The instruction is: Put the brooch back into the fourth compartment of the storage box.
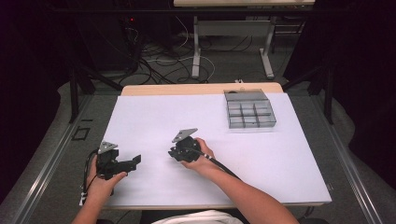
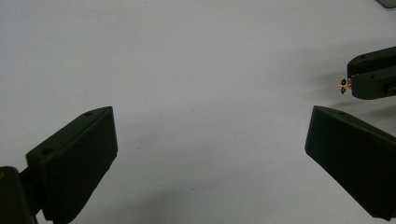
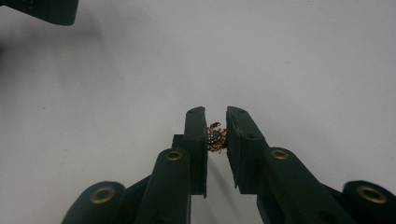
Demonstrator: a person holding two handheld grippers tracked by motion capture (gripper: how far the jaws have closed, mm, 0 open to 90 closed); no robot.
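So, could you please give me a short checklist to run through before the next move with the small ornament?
1. Right hand-held gripper shut on the small gold and black ornament: ok.
2. Ornament seated deep in the grip: not ok; it sits near the jaw tips and sticks out of them in the left gripper view.
3. Left hand-held gripper open with nothing between its jaws: ok.
4. Clear compartment box within sight on the white table, far right: ok.
5. Which compartment is free: cannot tell.
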